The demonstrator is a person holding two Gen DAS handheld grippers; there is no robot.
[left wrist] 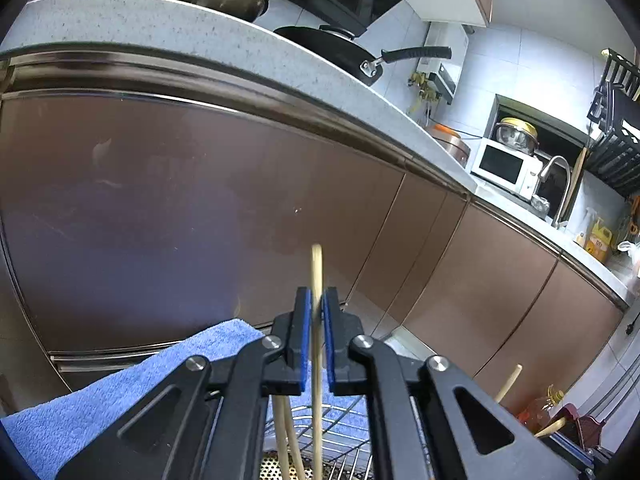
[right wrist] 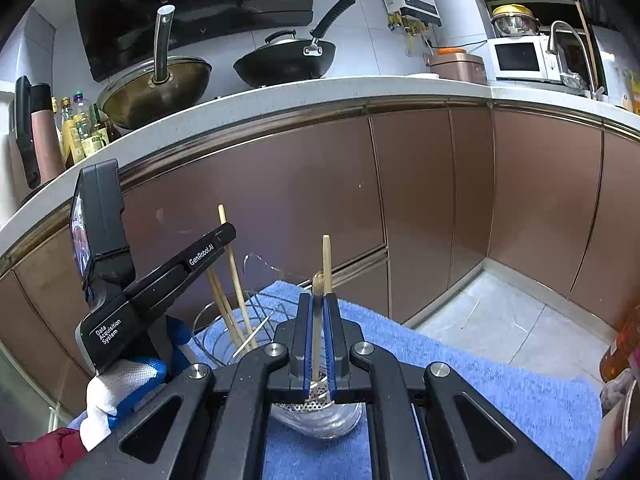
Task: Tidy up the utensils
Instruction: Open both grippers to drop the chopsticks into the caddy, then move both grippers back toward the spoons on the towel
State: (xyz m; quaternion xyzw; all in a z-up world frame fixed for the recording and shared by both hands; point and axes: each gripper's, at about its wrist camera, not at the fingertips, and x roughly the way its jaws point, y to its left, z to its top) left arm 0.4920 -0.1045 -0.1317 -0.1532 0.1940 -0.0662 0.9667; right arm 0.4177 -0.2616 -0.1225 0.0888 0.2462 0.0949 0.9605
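Note:
My left gripper (left wrist: 317, 304) is shut on a pale wooden chopstick (left wrist: 317, 264) that stands upright between its blue pads, above a wire utensil rack (left wrist: 344, 432) holding two more chopsticks (left wrist: 286, 436). My right gripper (right wrist: 319, 304) is shut on another wooden chopstick (right wrist: 318, 320), above a perforated metal holder (right wrist: 312, 404). A second stick (right wrist: 327, 260) rises just behind it. The left gripper (right wrist: 224, 236) shows in the right wrist view at left, holding its chopstick (right wrist: 234, 272) over the wire rack (right wrist: 240, 328).
A blue towel (right wrist: 460, 376) lies under the rack and holder. Brown cabinet doors (right wrist: 280, 200) and a speckled countertop (right wrist: 360, 86) with two woks (right wrist: 286, 60) stand behind. A microwave (right wrist: 520, 58) and faucet (right wrist: 568, 40) stand far right. Tiled floor (right wrist: 500, 320) is at right.

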